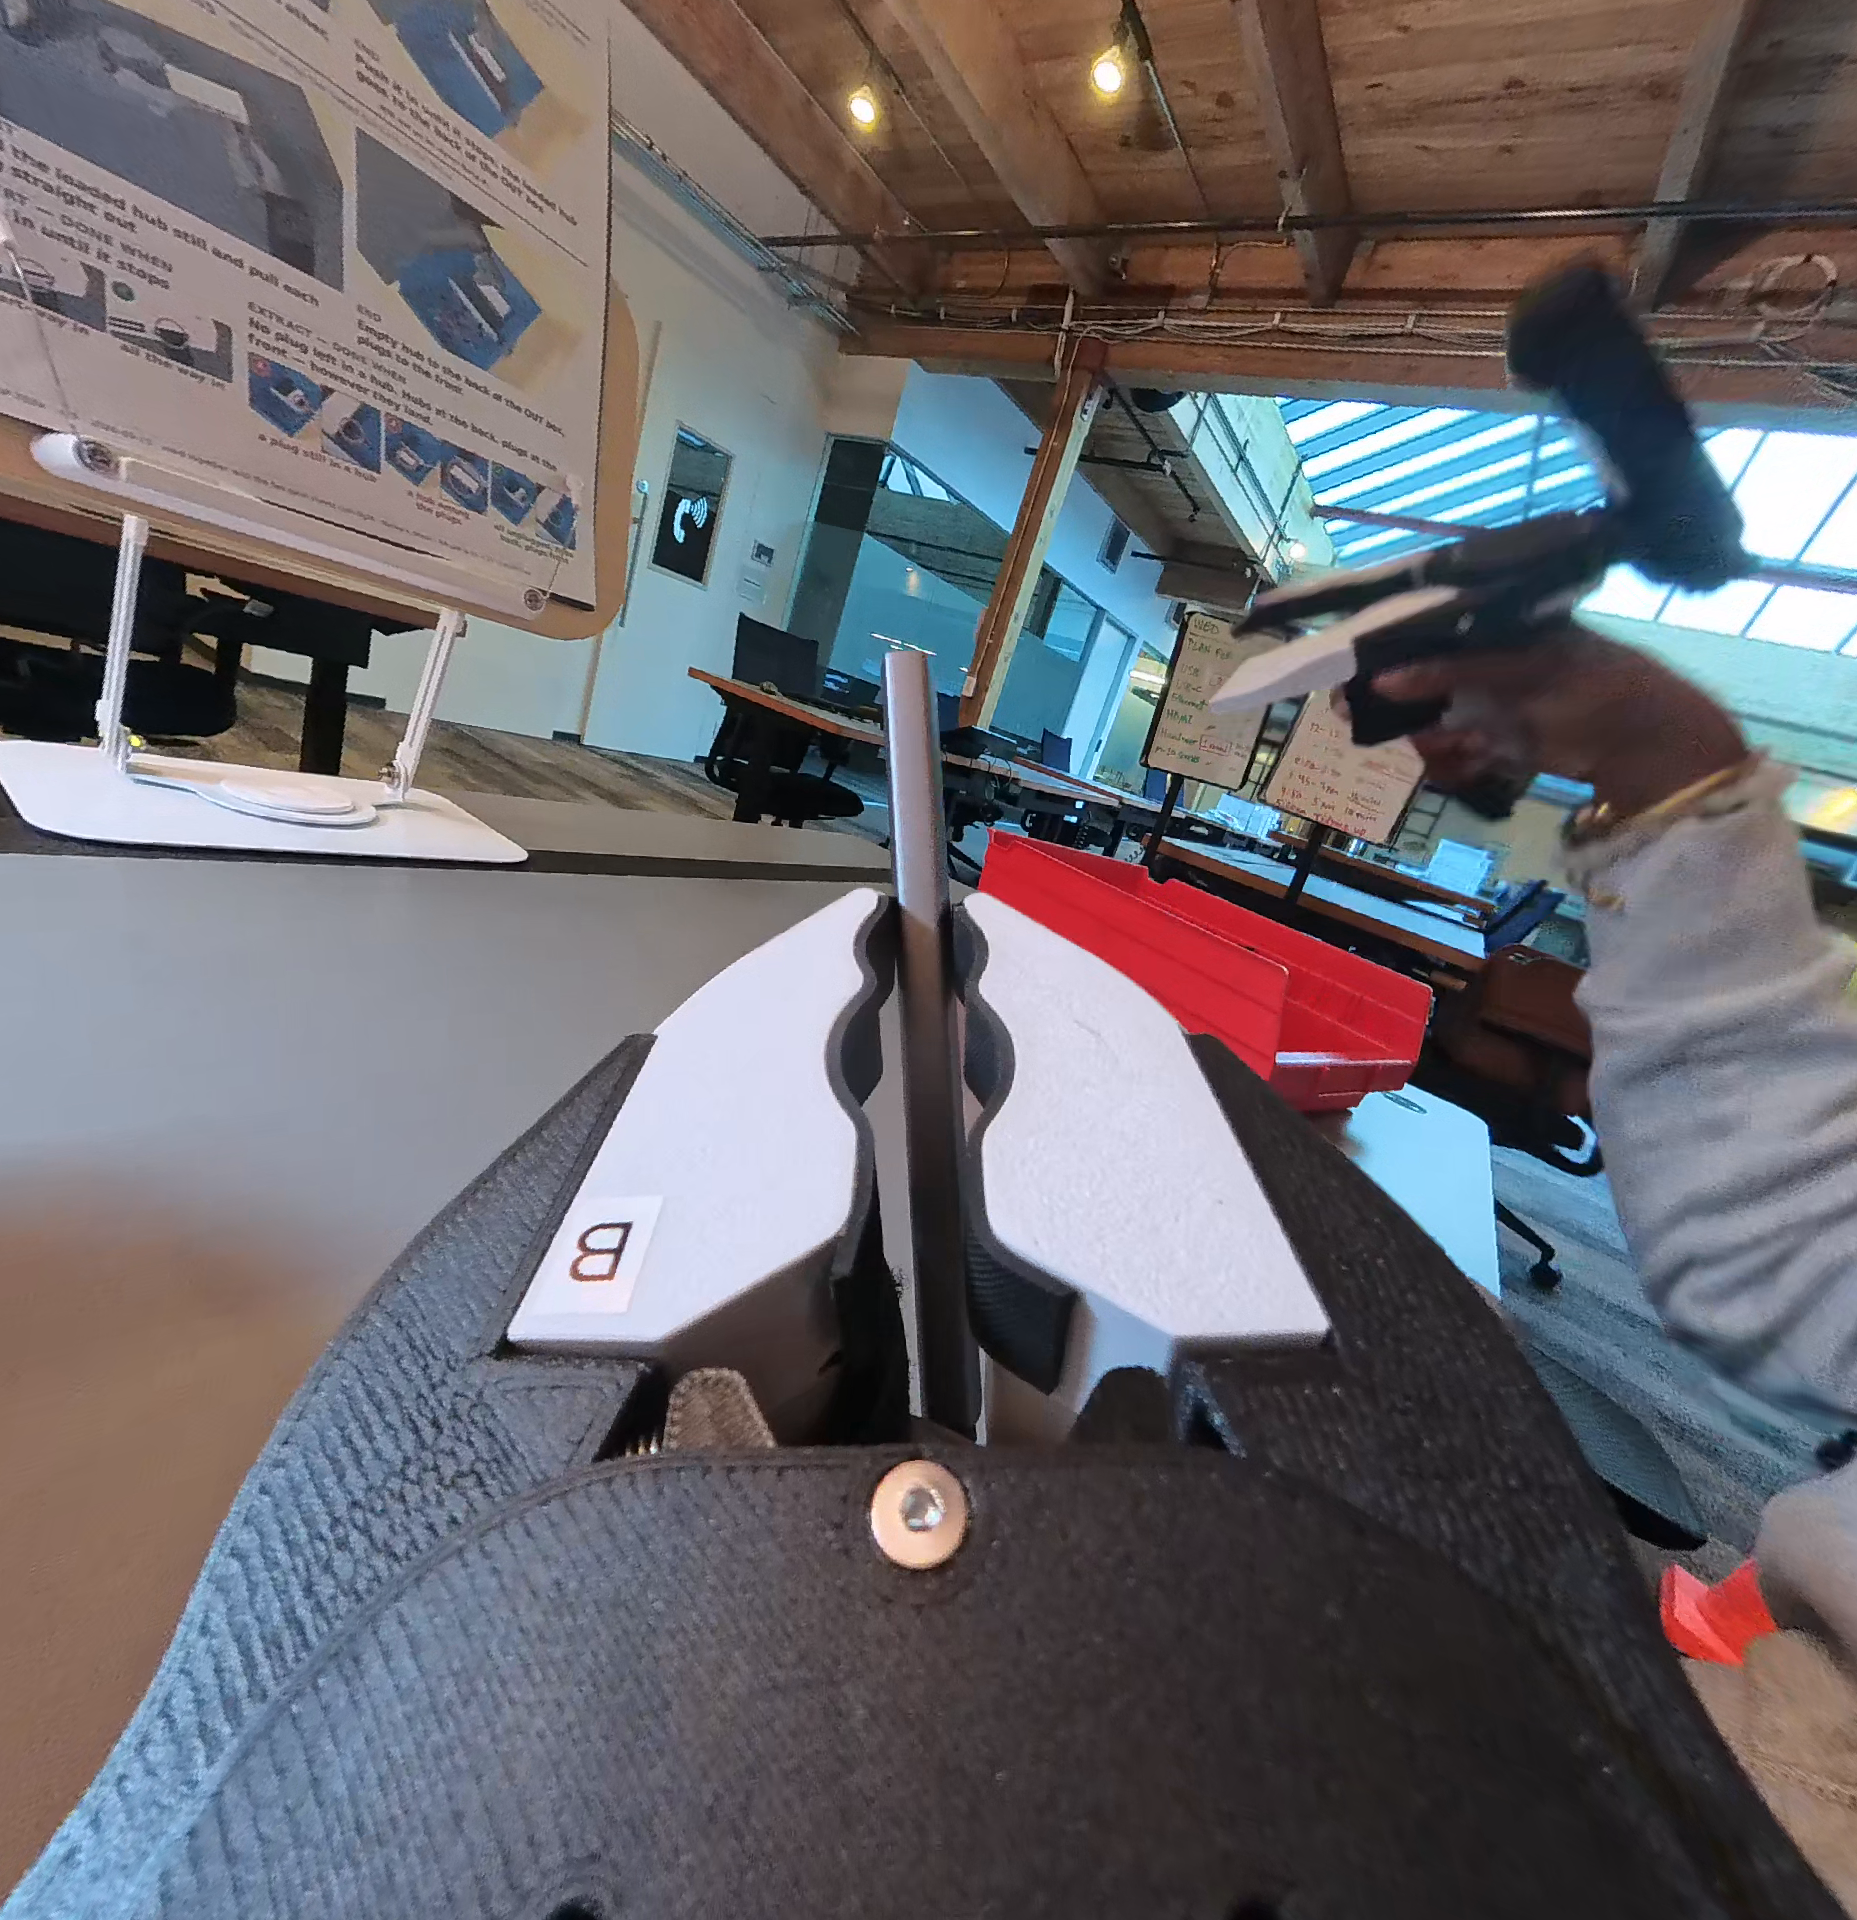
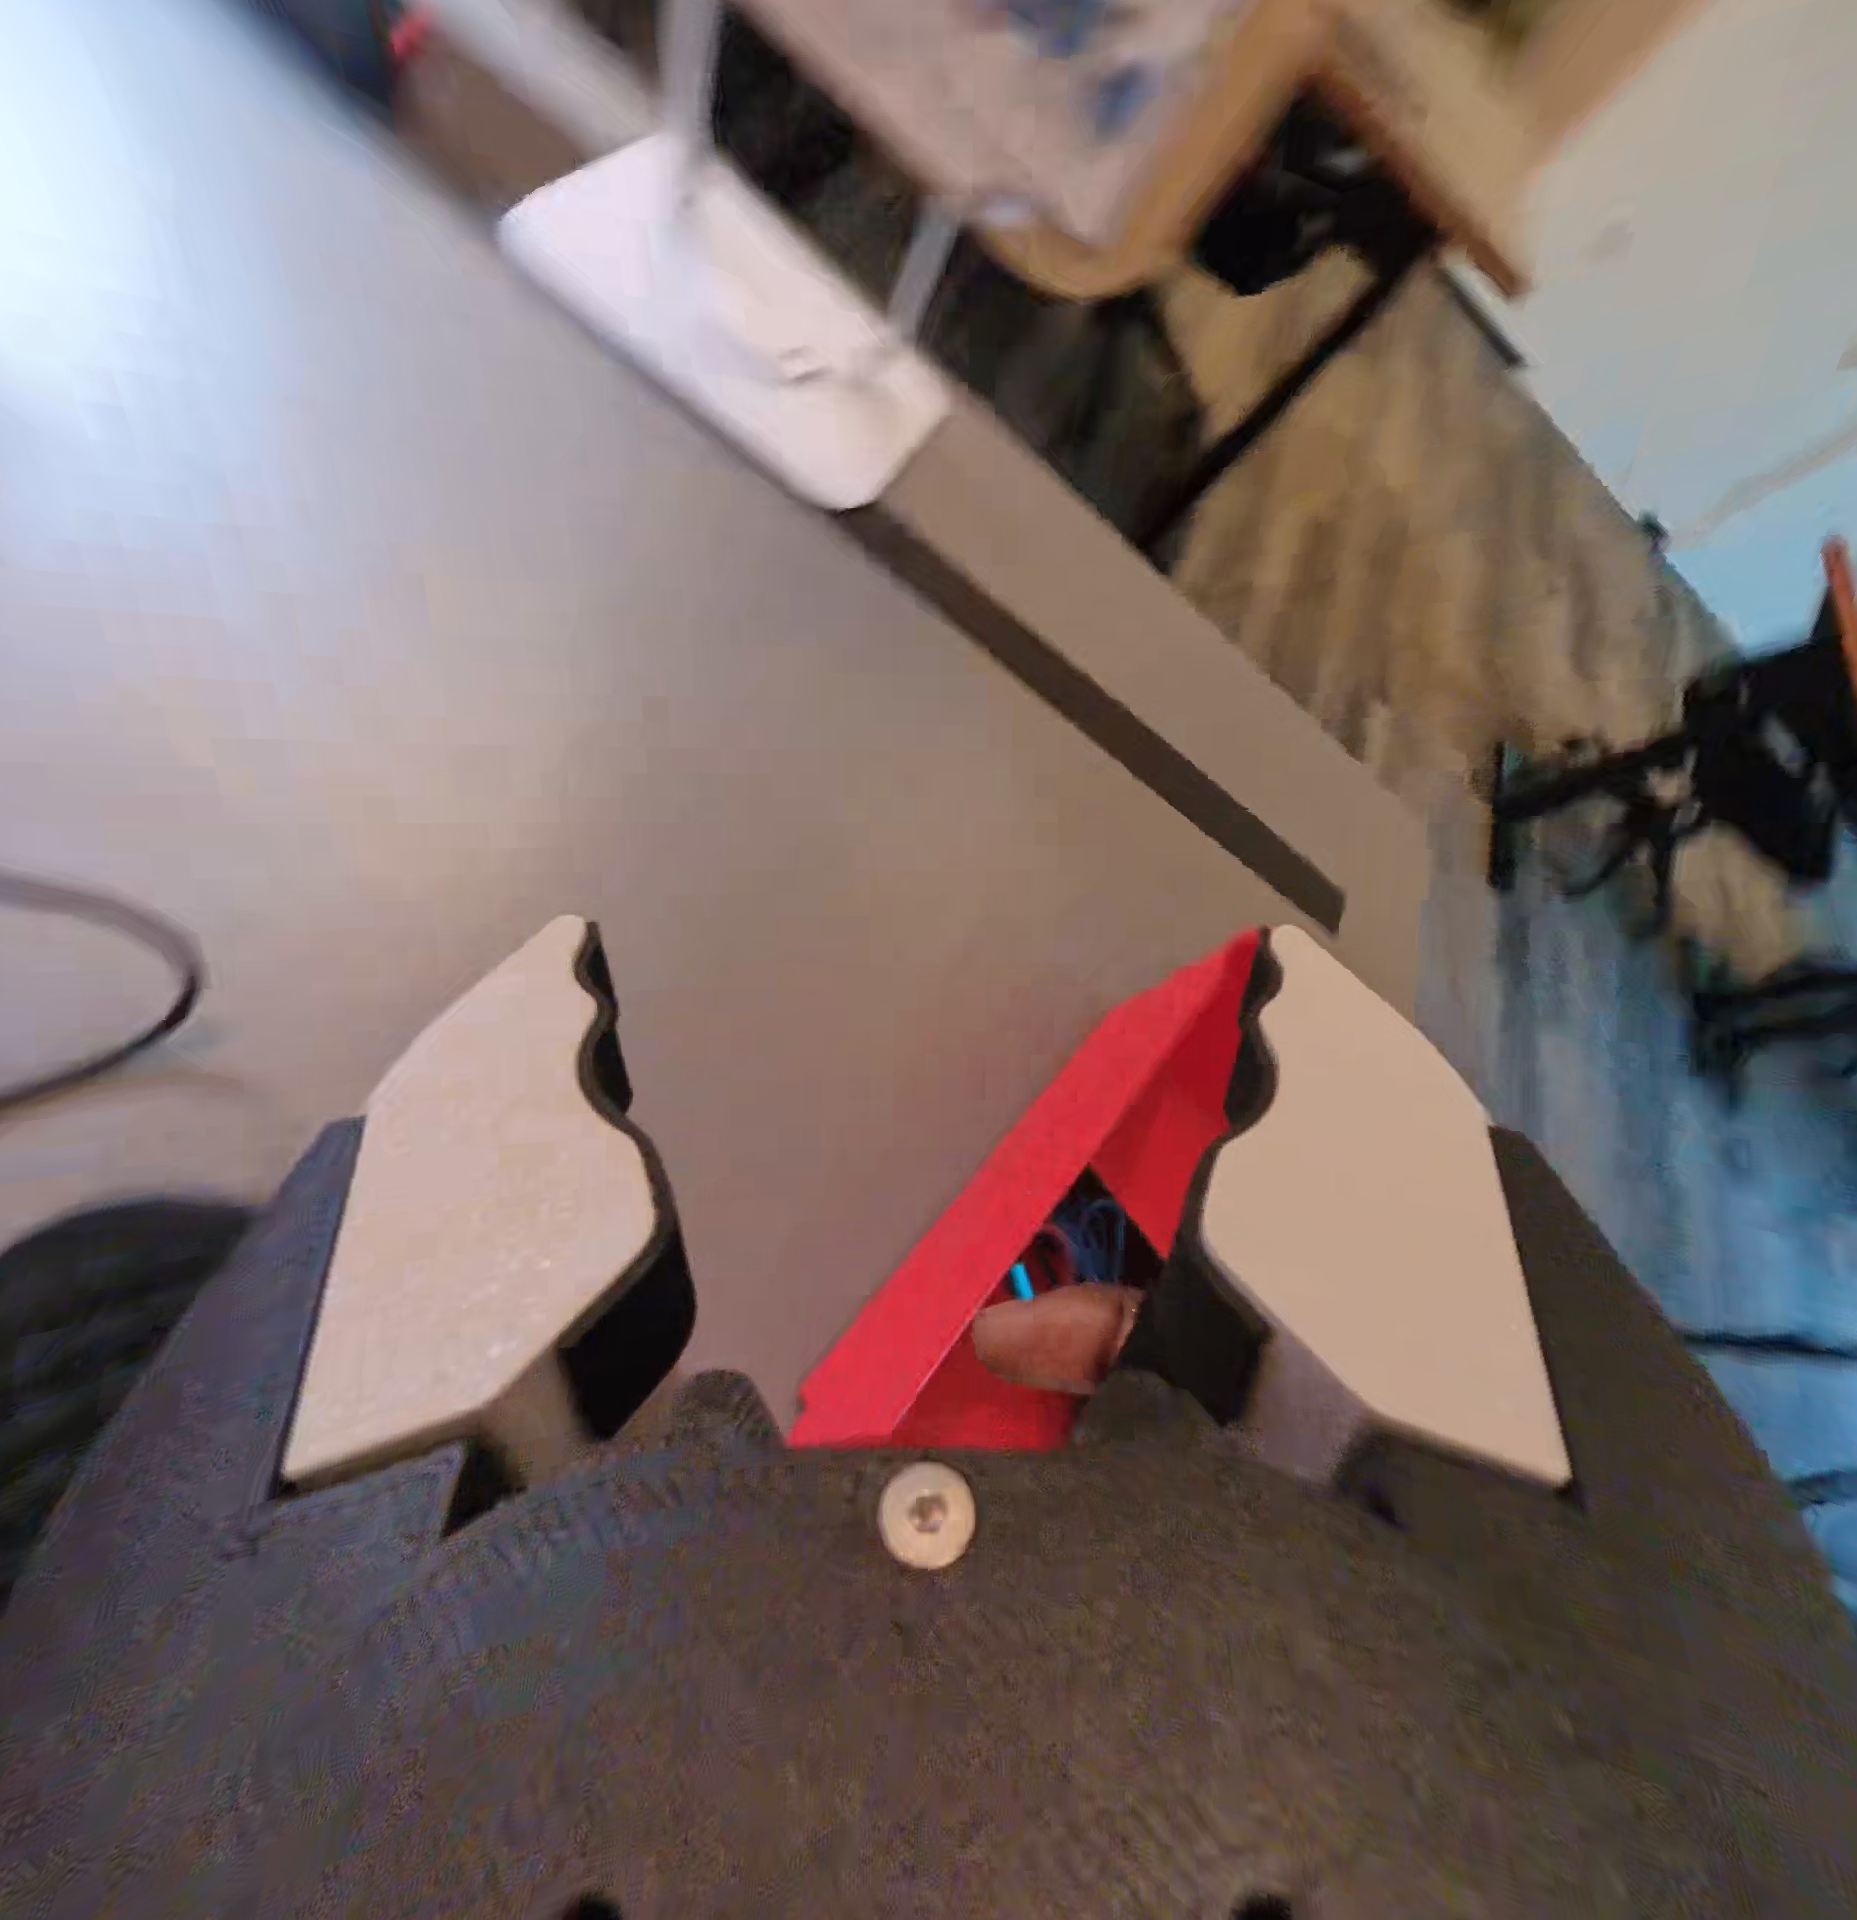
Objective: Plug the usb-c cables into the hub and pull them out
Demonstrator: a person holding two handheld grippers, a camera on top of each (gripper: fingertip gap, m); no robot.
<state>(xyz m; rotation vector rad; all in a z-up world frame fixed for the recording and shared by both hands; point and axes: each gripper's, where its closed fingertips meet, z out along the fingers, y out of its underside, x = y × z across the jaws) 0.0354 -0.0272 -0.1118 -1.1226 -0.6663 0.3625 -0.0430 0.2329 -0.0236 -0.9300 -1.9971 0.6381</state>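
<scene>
My left gripper point(image 1: 919, 906) is shut on a thin dark grey slab point(image 1: 911, 748), seen edge-on and seemingly the hub. The slab sticks out past the fingertips, above the grey table point(image 1: 384, 987). My right gripper point(image 2: 924, 935) is open and empty, held over the table. It also shows in the left wrist view point(image 1: 1251, 660), blurred, raised at the upper right in a person's hand. Under it a red bin point(image 2: 1049, 1164) holds blue cables point(image 2: 1085, 1231). A fingertip point(image 2: 1059, 1340) shows at the bin. No plug is clearly visible.
The red bin point(image 1: 1215, 966) stands at the table's right, beyond the left gripper. A white stand point(image 1: 249, 800) with an instruction sheet point(image 1: 280, 260) stands at the far left; its base point(image 2: 737, 312) shows blurred. A dark cable point(image 2: 124, 997) lies at the left. A grey sleeve point(image 1: 1734, 1091) is at the right.
</scene>
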